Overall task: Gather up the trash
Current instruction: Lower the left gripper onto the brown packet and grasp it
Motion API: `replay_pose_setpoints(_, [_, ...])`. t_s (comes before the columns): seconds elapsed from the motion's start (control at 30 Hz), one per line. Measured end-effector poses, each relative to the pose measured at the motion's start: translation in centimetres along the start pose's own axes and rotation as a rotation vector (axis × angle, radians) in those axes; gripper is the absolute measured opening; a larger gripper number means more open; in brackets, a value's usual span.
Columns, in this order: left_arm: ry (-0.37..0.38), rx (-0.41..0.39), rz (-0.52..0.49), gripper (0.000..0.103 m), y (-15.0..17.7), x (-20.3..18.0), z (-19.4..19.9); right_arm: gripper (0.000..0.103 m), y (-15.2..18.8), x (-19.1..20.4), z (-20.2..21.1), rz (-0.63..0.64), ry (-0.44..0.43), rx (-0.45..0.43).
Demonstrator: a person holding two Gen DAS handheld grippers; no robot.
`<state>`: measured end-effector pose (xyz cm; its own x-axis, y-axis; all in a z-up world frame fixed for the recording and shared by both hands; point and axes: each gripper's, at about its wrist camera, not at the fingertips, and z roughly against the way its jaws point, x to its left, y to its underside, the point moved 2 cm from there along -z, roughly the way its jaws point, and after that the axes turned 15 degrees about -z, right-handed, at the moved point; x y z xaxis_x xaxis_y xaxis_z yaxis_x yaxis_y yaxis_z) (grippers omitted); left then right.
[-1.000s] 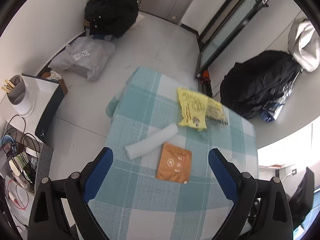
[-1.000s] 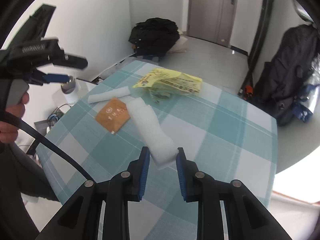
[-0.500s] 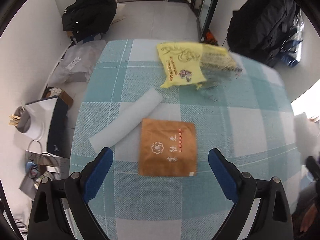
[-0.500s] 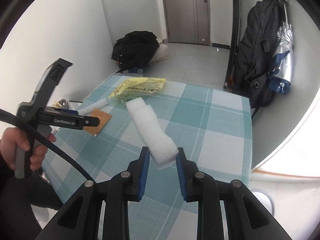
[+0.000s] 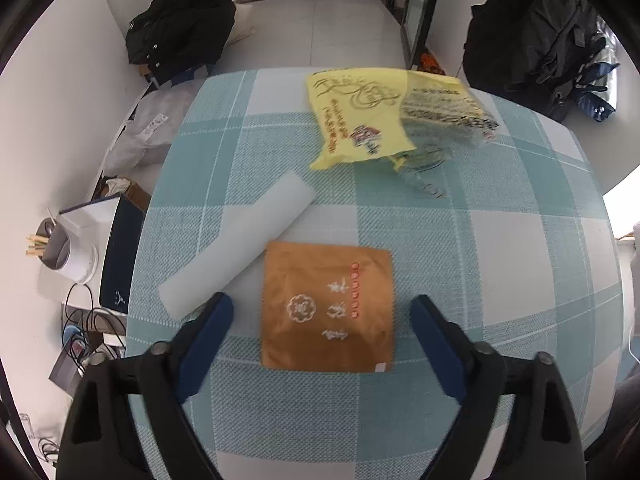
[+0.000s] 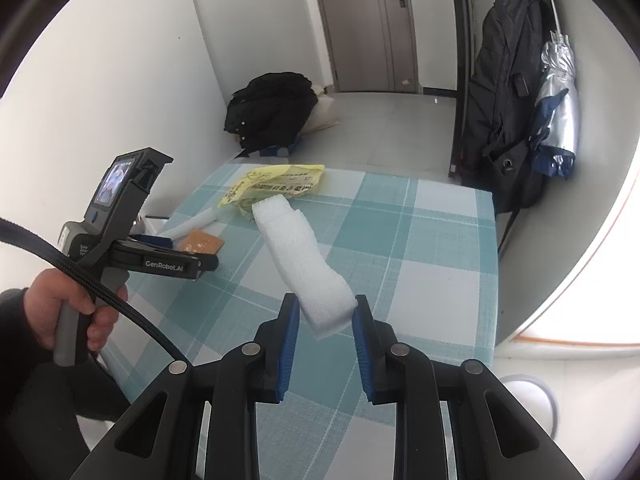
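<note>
My right gripper (image 6: 325,312) is shut on a strip of white foam (image 6: 298,258) and holds it up above the checked table (image 6: 436,264). My left gripper (image 5: 320,320) is open and hovers over an orange-brown packet (image 5: 326,306) lying flat on the table (image 5: 500,264). A white foam sheet (image 5: 240,244) lies just left of the packet. A yellow plastic bag (image 5: 356,116) with a clear wrapper (image 5: 448,128) lies at the far side. The left gripper (image 6: 200,264), the packet (image 6: 199,242) and the yellow bag (image 6: 276,184) also show in the right wrist view.
Black backpacks (image 5: 180,32) (image 5: 532,36) and a grey bag (image 5: 148,136) sit on the floor beyond the table. A side desk (image 5: 80,264) with a white cup, cables and a dark box stands left of the table. A folded umbrella (image 6: 556,120) hangs at right.
My left gripper has dropped lower and closer over the orange-brown packet. My right gripper has lifted and drawn back with the white foam strip still in it.
</note>
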<state>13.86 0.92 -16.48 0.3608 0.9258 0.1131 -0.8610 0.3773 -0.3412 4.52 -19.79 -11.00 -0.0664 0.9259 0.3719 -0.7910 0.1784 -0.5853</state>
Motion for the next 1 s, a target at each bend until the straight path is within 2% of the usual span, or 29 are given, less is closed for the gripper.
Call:
replay_pose_setpoints(0.07, [0.004, -0.013, -0.033, 0.062, -0.3, -0.9, 0.3, 0.026, 0.0, 0.1, 0.1, 0.002, -0.001, -0.001])
replay_pose_setpoints(0.3, [0.020, -0.009, -0.034, 0.060, -0.3, -1.1, 0.5, 0.026, 0.2, 0.4, 0.4, 0.012, -0.002, -0.005])
replay_pose_setpoints(0.5, [0.023, -0.013, -0.075, 0.051, -0.1, -2.0, 0.8, 0.026, 0.0, 0.3, 0.3, -0.002, 0.001, -0.003])
replay_pose_setpoints(0.57, [0.037, -0.013, -0.077, 0.044, 0.1, -2.1, 0.9, 0.026, 0.0, 0.3, 0.3, -0.002, 0.000, -0.003])
replay_pose_setpoints(0.83, [0.061, -0.013, -0.080, 0.040, 0.2, -2.3, 1.1, 0.026, 0.2, 0.8, 0.1, 0.012, 0.008, 0.002])
replay_pose_setpoints(1.0, [0.117, -0.014, -0.022, 0.040, 0.2, -1.5, 1.1, 0.026, 0.0, 0.6, 0.0, -0.002, 0.008, 0.001])
